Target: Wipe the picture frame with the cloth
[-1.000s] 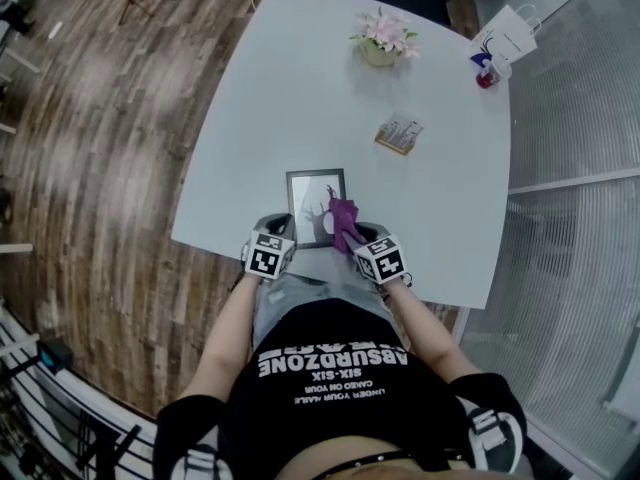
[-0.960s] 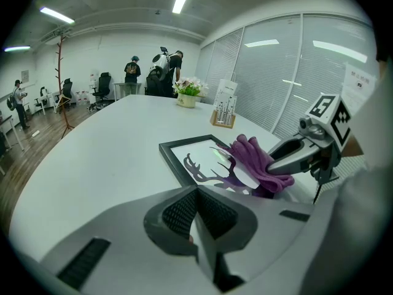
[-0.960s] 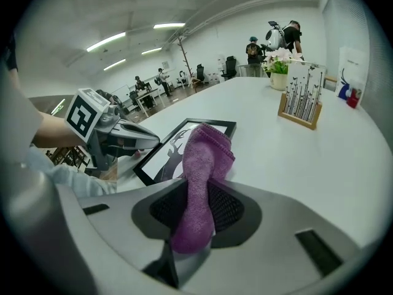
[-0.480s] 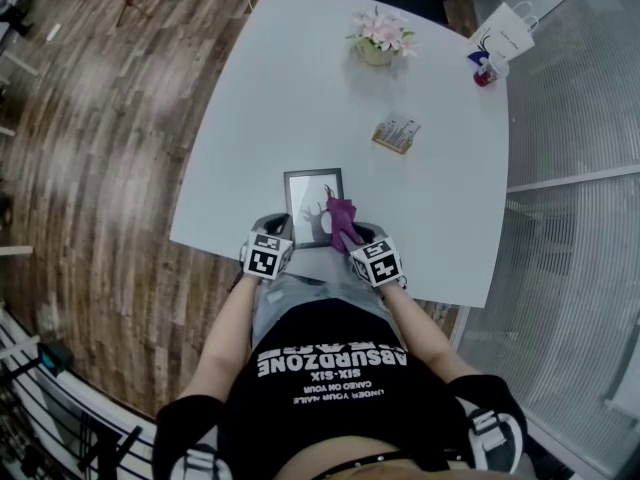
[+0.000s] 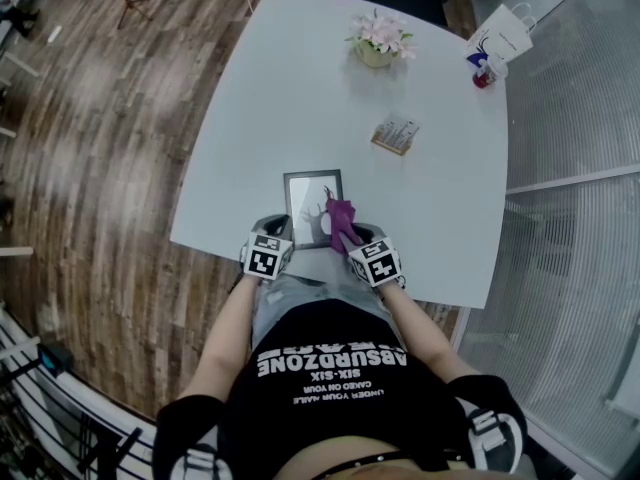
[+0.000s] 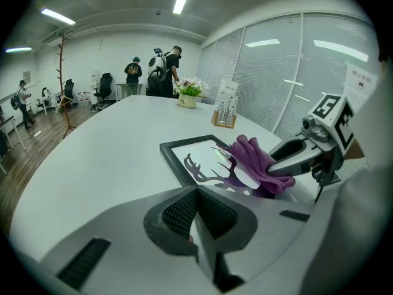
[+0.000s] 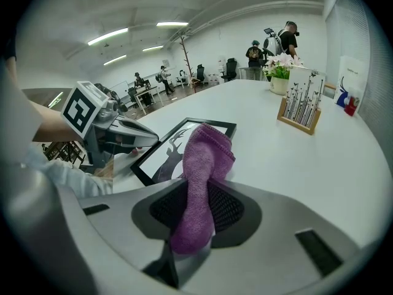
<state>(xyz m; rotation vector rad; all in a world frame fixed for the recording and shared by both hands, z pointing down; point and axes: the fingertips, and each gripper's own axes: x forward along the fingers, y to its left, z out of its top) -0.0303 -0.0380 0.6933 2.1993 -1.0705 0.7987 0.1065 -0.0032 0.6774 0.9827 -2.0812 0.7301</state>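
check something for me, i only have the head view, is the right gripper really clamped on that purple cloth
Observer: Yes. In the right gripper view the right gripper has its jaws shut on the purple cloth, pinched between the pads.
Operator: and the left one, holding anything
Observer: No. The left gripper has its jaws together with nothing between them; the picture frame lies ahead of it.
Operator: cloth on the glass
Observer: Its free end drapes onto the frame's right side, over the deer silhouette.
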